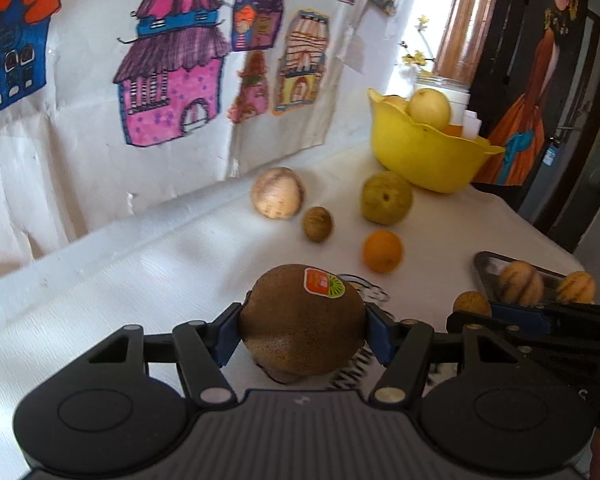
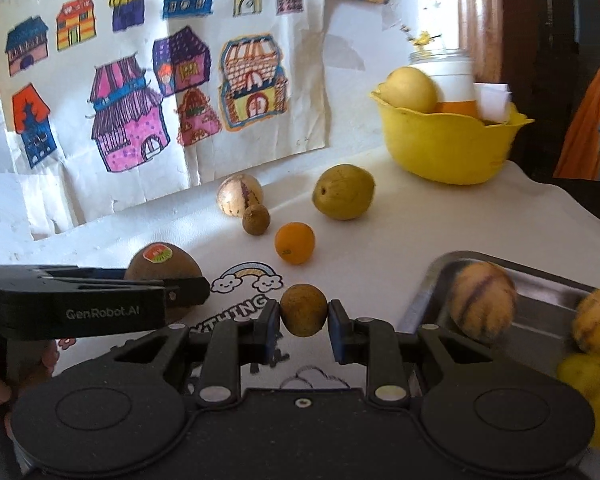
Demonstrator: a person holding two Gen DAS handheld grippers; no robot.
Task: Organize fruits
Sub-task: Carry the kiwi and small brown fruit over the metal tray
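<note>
The left tool [image 1: 302, 330] grips a stickered kiwi [image 1: 300, 320] above the desk [image 1: 140, 280]. The right tool [image 2: 303, 322] pinches a small brown fruit [image 2: 303, 310], perhaps a longan, beside the metal tray [image 2: 540, 320] holding 2 striped melons [image 2: 482, 304] near the desk's right edge.

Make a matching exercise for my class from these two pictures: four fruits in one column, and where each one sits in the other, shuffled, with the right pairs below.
Column 1
1. kiwi with sticker
2. small brown round fruit
3. striped melon
4. pale yellow pear

Column 2
A. in the yellow bowl
B. between the fingers of the left gripper
C. on the metal tray
D. between the fingers of the right gripper

Pairs: 1-B, 2-D, 3-C, 4-A
</note>
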